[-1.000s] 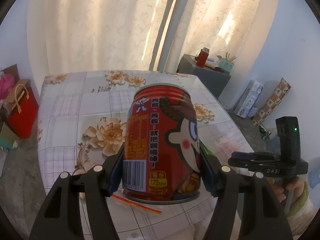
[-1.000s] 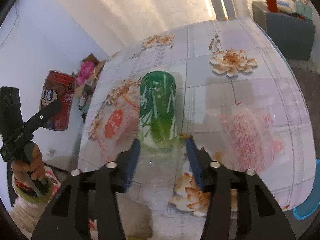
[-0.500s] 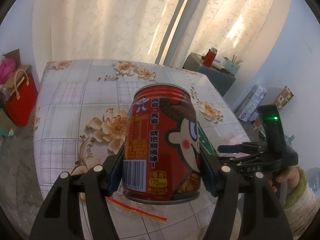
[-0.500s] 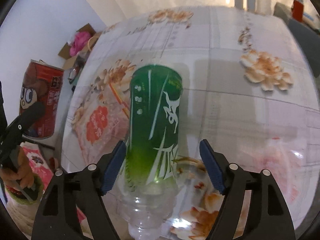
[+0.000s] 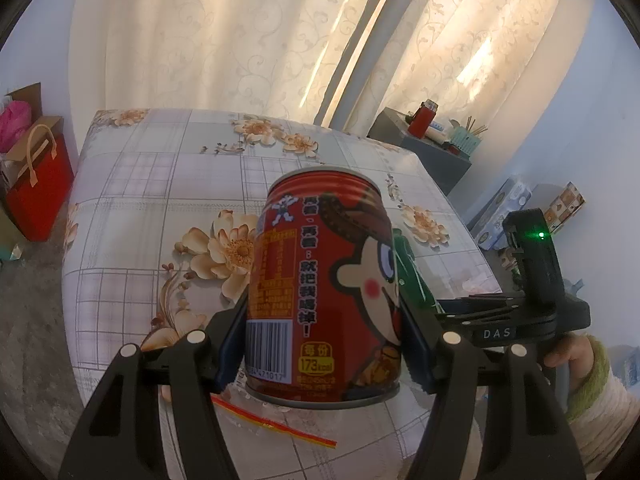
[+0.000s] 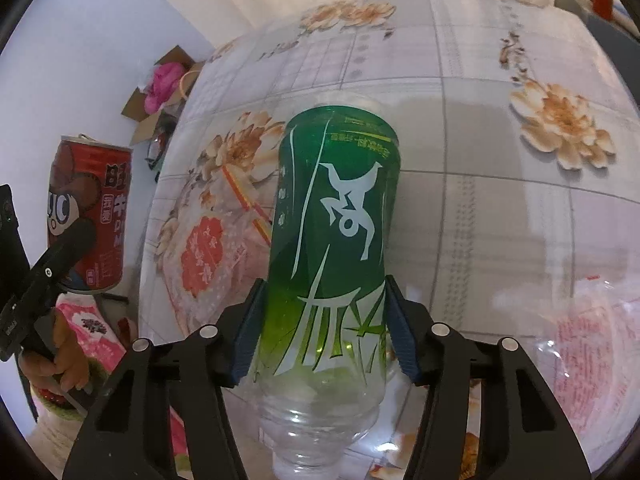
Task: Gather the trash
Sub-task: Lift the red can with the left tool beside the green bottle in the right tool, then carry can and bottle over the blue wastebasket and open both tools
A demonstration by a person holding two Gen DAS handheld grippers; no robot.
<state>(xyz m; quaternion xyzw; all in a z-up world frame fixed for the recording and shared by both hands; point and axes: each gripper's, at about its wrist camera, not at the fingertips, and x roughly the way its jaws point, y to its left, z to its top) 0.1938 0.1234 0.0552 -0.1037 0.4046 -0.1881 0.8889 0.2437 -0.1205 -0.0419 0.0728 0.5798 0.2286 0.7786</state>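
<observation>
Left gripper fingers pinch a red drink can upright, pads pressed flat on both sides, can held clear above the near edge of the floral-cloth table. Right gripper jaws closing on a green-labelled plastic bottle, blue pads touching the label's lower part on both sides; bottle points away from the camera over the table, clear end nearest the lens.

Around the table:
- red-yellow strip flat on the cloth, just under the can
- clear wrapper with red print left of the bottle, second clear wrapper to its right, both on the cloth
- red gift bag on the floor off the table's left edge
- open cardboard box beside the table's far corner, something pink inside
- grey cabinet beyond the far right corner, red container and pale holder with sticks on top
</observation>
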